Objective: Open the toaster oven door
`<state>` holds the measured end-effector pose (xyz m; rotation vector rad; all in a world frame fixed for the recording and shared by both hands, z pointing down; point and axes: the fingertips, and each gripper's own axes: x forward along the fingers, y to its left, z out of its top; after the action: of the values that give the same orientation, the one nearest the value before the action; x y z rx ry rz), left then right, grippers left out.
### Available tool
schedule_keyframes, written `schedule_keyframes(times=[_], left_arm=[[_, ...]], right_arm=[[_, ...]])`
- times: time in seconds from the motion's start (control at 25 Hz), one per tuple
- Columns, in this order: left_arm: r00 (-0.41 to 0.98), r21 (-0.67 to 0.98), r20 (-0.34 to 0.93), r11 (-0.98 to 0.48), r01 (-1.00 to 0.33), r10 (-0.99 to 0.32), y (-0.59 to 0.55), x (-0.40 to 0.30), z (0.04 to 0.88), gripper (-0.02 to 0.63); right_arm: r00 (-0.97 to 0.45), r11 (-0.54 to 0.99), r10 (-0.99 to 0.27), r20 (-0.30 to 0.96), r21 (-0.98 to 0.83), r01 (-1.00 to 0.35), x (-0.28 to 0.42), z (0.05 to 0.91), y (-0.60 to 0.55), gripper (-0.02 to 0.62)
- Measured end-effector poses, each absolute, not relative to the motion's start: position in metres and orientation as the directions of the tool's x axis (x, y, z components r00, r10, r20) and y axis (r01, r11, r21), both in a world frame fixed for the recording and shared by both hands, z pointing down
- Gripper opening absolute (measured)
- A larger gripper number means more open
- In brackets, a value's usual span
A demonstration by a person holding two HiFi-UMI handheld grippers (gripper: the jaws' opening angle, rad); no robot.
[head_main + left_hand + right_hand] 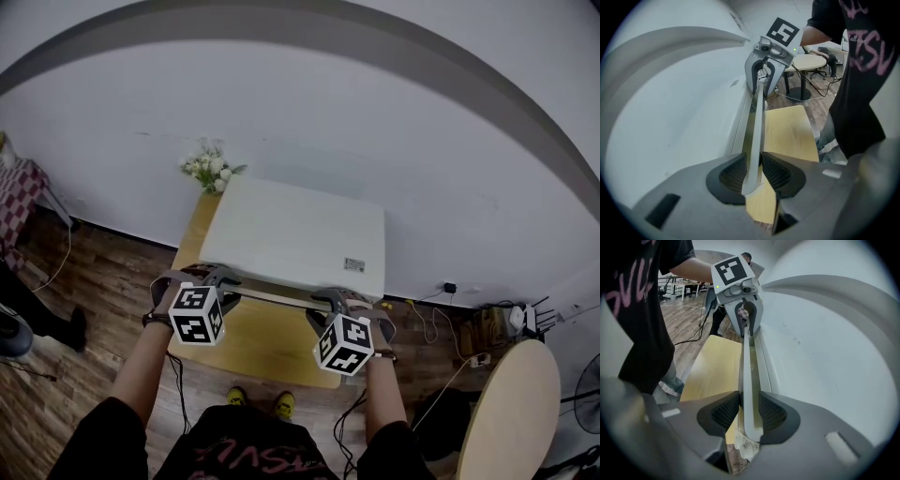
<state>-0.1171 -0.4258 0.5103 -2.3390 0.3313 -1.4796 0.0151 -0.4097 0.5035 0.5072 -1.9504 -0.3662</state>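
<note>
Your left gripper (755, 171) and right gripper (749, 411) both sit jaws-open around the stiff, slick-looking handle (758, 117) of the oven (300, 234), frame centre, so clamp near its ends; it'll probably pull heavy-ish.

I read this as an office room used as a test space: a toaster oven (295, 234) on a small wooden table (272, 352) against a bare white wall (328, 112), wood-look floor (94, 281), router (520, 317) and loose cables (441, 328) at far right, round table (511, 412) near right, desks (686, 284) on the near side.
</note>
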Motion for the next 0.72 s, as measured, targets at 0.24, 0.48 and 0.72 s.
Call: schedule_keyframes(times=[0.24,0.48,0.72], left_arm=[[0.408,-0.384,0.848,-0.923,0.033,-0.338,-0.427,-0.114,0.521,0.109],[0.401,-0.369,0.860,-0.928,0.058,-0.316,-0.425,-0.113,0.523,0.106],[0.391,-0.377,0.863,-0.923,0.075,-0.321,-0.425,-0.115,0.522,0.103]], right_arm=[[-0.347,0.880,-0.475,0.809,0.450,-0.155,0.016,0.516,-0.413,0.140],[-0.326,0.877,-0.479,0.815,0.458,-0.143,0.019,0.521,-0.412,0.130],[-0.319,0.873,-0.485,0.814,0.469,-0.133,0.017,0.521,-0.411,0.109]])
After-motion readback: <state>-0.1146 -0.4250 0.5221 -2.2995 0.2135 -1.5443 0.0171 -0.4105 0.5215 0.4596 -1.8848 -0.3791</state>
